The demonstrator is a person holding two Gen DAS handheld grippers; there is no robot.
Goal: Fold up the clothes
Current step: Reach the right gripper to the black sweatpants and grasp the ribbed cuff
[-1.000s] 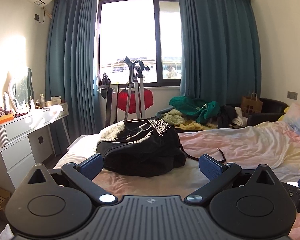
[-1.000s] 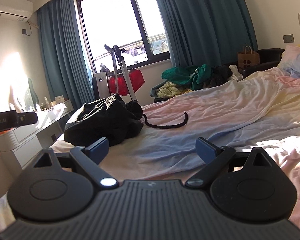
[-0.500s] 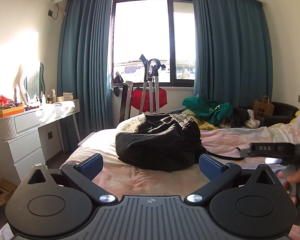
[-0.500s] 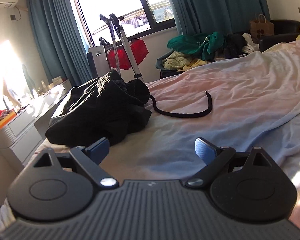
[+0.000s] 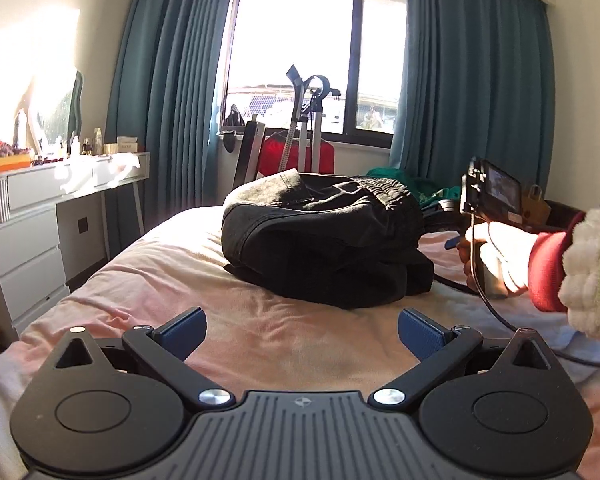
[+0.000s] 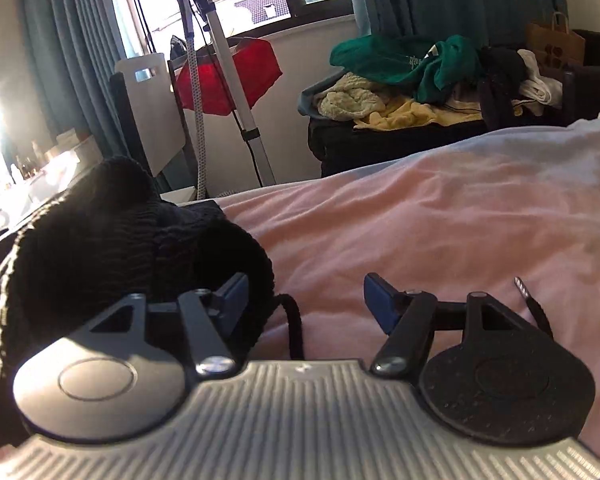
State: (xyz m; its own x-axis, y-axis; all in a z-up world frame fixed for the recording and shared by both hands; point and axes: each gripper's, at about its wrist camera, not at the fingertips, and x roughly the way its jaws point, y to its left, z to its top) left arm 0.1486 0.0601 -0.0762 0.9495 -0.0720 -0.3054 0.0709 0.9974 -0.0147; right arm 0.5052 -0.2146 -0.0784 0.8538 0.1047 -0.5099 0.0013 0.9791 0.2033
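Note:
A crumpled black garment (image 5: 324,240) with an elastic waistband lies in a heap on the pink bed sheet (image 5: 260,332). My left gripper (image 5: 302,326) is open and empty, low over the sheet a little short of the heap. The right hand-held gripper shows in the left wrist view (image 5: 488,216) at the heap's right side. In the right wrist view my right gripper (image 6: 305,294) is open, its left finger against the black garment (image 6: 112,248). The garment's black drawstring (image 6: 294,328) runs between the fingers. Its tip (image 6: 520,284) lies to the right.
A white dresser (image 5: 28,232) with bottles stands left of the bed. A garment steamer (image 6: 220,80) and red bag (image 6: 228,76) stand by the window. A pile of green, yellow and white clothes (image 6: 420,76) sits beyond the bed, with a paper bag (image 6: 556,40).
Both grippers moved forward to the black garment. The right one dropped low against its right side and now shows in the left wrist view. Both stay open.

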